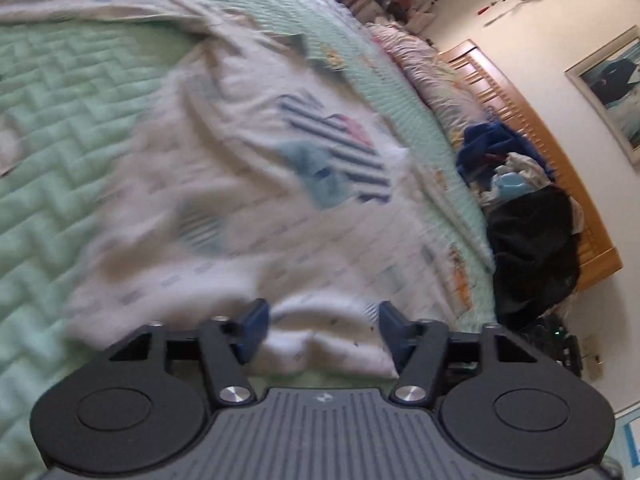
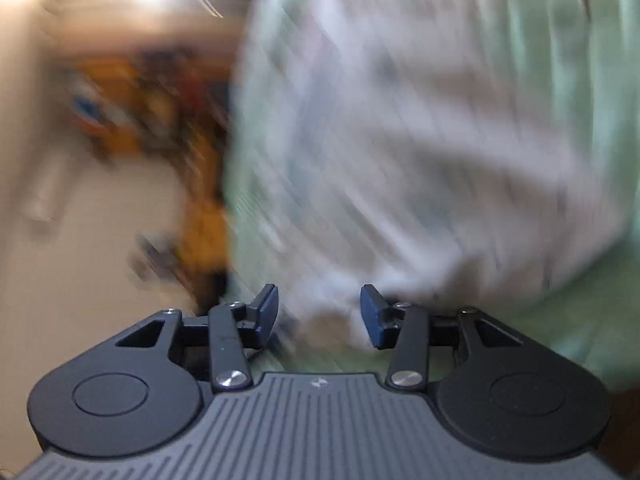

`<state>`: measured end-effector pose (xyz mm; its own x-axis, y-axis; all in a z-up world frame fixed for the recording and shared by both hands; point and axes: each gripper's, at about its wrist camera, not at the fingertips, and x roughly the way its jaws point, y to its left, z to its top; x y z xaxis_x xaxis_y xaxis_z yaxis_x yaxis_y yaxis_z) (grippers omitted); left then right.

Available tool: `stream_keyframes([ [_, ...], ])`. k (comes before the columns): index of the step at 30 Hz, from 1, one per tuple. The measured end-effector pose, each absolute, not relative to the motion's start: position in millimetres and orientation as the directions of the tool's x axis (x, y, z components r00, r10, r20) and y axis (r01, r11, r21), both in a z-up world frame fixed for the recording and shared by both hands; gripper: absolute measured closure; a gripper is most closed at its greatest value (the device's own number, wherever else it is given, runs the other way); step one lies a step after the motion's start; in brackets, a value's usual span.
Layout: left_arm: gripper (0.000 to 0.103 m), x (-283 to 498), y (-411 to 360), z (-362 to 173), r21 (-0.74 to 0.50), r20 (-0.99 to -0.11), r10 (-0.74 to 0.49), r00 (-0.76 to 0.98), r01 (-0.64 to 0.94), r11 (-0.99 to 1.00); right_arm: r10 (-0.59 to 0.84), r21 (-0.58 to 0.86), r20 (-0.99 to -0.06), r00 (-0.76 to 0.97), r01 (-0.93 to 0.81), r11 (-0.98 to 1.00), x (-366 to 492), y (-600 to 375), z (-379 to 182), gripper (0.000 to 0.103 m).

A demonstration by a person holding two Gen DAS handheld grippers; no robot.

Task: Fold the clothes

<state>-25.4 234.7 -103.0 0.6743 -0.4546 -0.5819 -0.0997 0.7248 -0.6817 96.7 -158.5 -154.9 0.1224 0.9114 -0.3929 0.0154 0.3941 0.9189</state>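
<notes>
Green quilted bedspread fills most of both views; on it, across the bed, lies the white printed garment that I take to be the piece in hand. From the left wrist camera I see it spread wide but not flat: long creases run through it, a striped blue-and-pink motif faces up, and its near hem is rolled into a thick soft bulge just ahead of my left tongs. From the right wrist camera the same pale cloth shows only as a heavy smear of motion blur over the green cover, its near edge close to my right tongs.

Both tongs stand with their jaws parted. On the left, the cloth's edge lies between and below the blue pads, but nothing is pinched. On the right, I cannot tell whether the fabric reaches between the fingers or merely lies beyond them.

By the headboard, a heap of other clothes, blue, white and black, sits unsorted and unfolded.

As a judgement: the garment shows no crisp fold lines and no compact rectangle, so its folding is not complete. The scene would fit either a piece being laid out for folding or one between folds with a hem just turned over. The heap suggests that more clothes remain.
</notes>
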Motion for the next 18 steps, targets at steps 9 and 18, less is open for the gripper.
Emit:
stream_keyframes([
  [9, 0.029, -52, 258, -59, -0.642, -0.520, -0.379, 0.765, -0.058, 0.764, 0.871, 0.918, -0.352, 0.342, -0.054, 0.392, 107, -232, -111, 0.049],
  [18, 0.026, -35, 234, -92, -0.604, -0.602, -0.404, 0.689, -0.062, 0.795, 0.857, 0.897, -0.429, 0.287, 0.024, 0.442, 107, -228, -145, 0.058],
])
